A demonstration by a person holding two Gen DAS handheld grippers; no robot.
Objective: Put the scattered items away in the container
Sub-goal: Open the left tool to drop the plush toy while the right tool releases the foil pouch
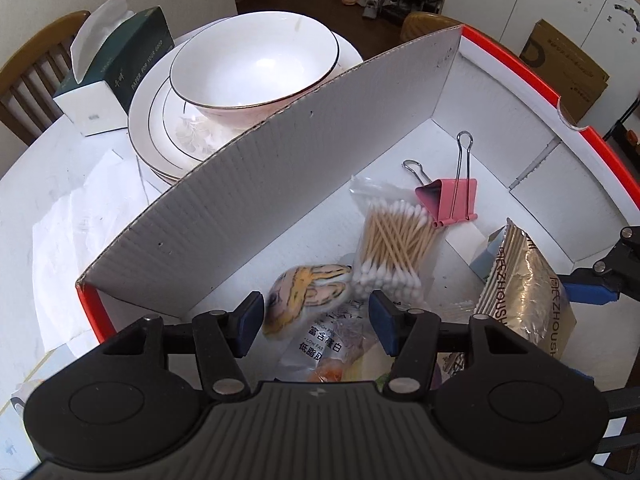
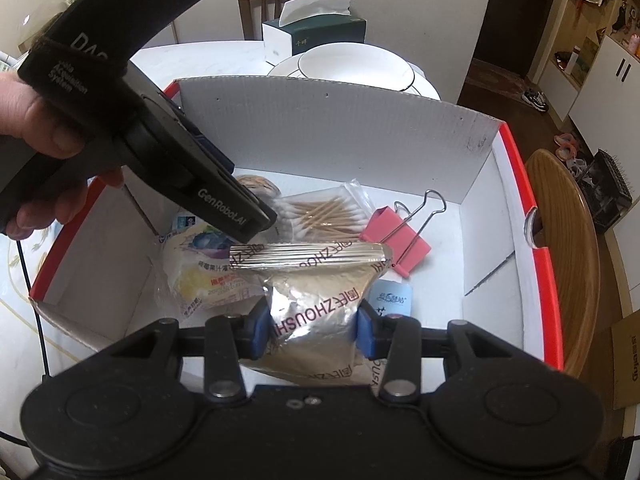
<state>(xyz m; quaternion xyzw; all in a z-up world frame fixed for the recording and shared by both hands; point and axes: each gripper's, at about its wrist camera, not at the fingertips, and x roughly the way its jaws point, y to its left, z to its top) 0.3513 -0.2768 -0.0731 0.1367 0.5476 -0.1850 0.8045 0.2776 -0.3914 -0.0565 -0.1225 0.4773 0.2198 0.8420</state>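
Note:
A white cardboard box with a red rim [image 1: 304,184] [image 2: 516,184] holds a bag of cotton swabs [image 1: 394,236] [image 2: 324,212], a pink binder clip [image 1: 456,200] [image 2: 396,240], a clear snack bag [image 1: 324,344] [image 2: 208,272] and a striped round item [image 1: 304,300]. My left gripper [image 1: 316,322] is open above the snack bag, inside the box. My right gripper [image 2: 310,326] is shut on a silver foil packet [image 2: 316,300] [image 1: 520,292] and holds it over the box.
A white bowl on stacked plates [image 1: 248,72] [image 2: 356,64] and a green tissue box [image 1: 116,68] [image 2: 316,32] stand on the white table behind the box. A small blue packet [image 2: 390,298] lies in the box. Wooden chairs [image 2: 560,240] stand around the table.

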